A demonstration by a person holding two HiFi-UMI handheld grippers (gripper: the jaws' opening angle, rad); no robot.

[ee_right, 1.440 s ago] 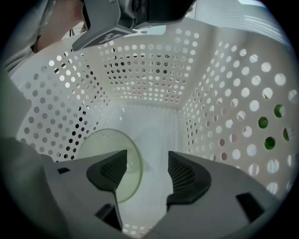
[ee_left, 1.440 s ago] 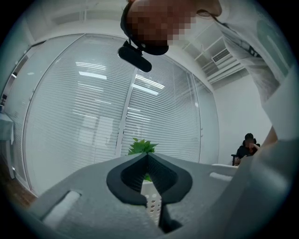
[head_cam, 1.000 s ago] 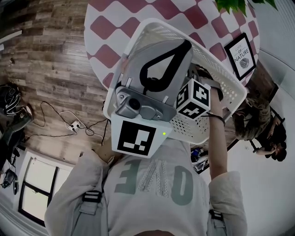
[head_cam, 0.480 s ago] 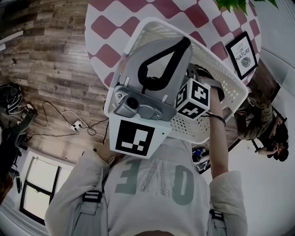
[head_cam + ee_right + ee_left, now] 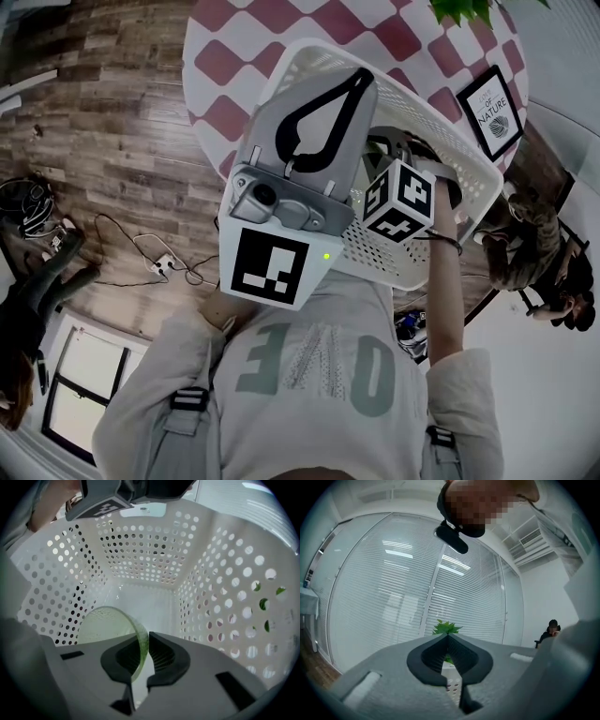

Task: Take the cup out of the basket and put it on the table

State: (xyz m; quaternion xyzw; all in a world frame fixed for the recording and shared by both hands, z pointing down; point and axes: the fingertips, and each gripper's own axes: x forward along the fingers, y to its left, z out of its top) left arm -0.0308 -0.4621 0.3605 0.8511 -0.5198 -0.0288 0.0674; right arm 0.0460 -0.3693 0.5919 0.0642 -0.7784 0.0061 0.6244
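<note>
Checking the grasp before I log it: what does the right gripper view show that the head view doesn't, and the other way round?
Only the right gripper view: the green cup, its rim pinched between the shut jaws of the right gripper, down inside the basket. Only the head view: the checkered table, the wooden floor and a framed picture. Both: the white perforated basket.

A round tabletop [image 5: 246,39] in red-and-white checks carries a white perforated basket [image 5: 394,258], with a framed sign [image 5: 489,114] just beside it.
</note>
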